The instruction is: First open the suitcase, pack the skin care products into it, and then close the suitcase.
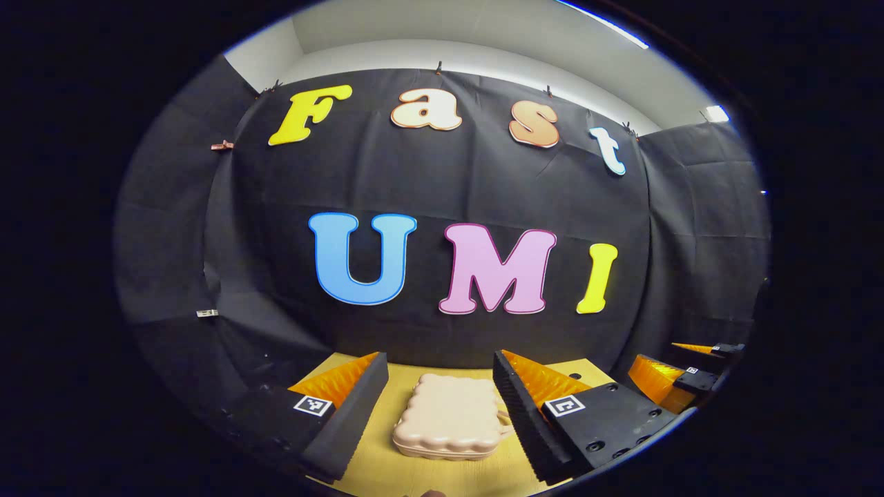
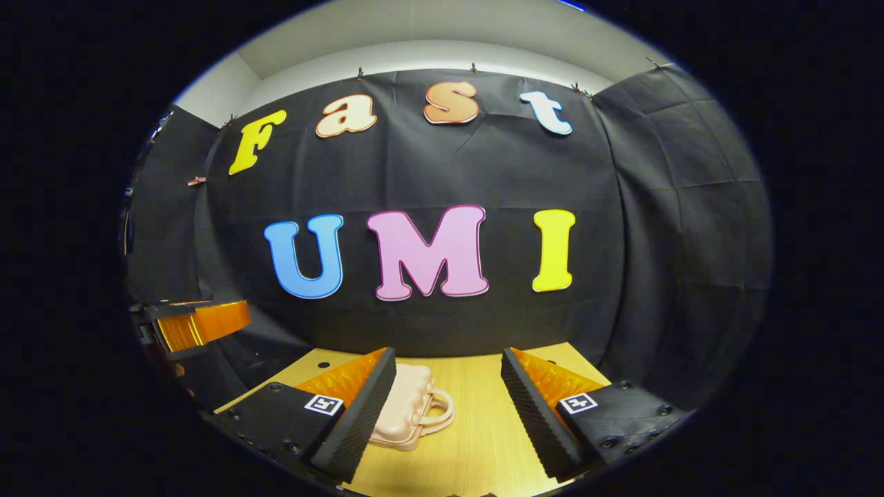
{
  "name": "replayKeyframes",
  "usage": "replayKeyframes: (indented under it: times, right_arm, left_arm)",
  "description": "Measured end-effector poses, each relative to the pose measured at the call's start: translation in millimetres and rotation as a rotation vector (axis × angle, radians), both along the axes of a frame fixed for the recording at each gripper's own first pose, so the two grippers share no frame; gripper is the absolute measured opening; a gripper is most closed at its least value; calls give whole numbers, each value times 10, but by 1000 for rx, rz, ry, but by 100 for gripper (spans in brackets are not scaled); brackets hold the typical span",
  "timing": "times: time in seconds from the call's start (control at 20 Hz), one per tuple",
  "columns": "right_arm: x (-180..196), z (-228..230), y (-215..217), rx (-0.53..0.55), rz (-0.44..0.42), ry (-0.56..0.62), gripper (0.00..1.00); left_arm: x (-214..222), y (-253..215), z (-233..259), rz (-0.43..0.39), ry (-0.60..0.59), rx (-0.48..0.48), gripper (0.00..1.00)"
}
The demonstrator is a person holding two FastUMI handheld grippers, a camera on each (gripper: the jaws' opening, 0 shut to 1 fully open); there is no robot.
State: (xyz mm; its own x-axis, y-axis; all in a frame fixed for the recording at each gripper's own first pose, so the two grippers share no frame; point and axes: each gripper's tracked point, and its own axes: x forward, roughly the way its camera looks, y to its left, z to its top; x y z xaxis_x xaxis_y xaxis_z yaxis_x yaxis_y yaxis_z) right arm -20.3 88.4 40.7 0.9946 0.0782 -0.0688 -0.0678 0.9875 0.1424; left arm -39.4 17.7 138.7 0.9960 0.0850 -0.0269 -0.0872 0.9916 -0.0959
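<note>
A: Status of both tongs?

B: Left tongs (image 1: 440,407) spread wide, nothing between the fingers, held above the worktop (image 1: 376,469). Right tongs (image 2: 449,407) also spread, empty. In the left gripper view the right tongs sit off at the far right edge; in the right gripper view the left tongs are at the far left edge.

A: Suitcase?

B: Small pale pink suitcase (image 1: 449,424), lying flat and closed on the worktop, framed between the left tongs' fingers and a bit beyond them. In the right gripper view it's left of centre, partly hidden behind the left finger (image 2: 359,407).

A: Orientation?

B: Broad face up. Handle (image 2: 434,408) sticks out of its right side, loop lying roughly level. Long axis looks to run near to far, though the fisheye makes that a rough call.

A: Handling?

B: Looks like a hard moulded shell with a scalloped rim, so stiff and probably light, smooth enough to slide on the wood. My guess is one tongs steadies the lower half while the other lifts the lid at the seam on the handle side. Can't make out a latch. No skin care products visible to me.
</note>
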Motion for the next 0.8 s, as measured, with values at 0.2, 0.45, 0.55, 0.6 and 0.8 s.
replayKeyframes:
  times: [0.2,0.45,0.55,0.6,0.8]
  right_arm:
    - [-82,-40,45,-10,-11,11,97]
    - [-145,88,154,-5,4,-27,97]
    - [-155,56,142,-7,-2,-22,97]
    - [-158,35,140,-4,-5,-16,97]
    - [-185,-80,120,11,-11,19,97]
  left_arm:
    - [-62,195,-210,23,38,37,96]
    - [-77,348,-323,52,55,28,100]
    - [-101,353,-330,54,54,33,96]
    - [-119,357,-342,51,48,32,96]
    - [-162,339,-433,46,34,37,96]
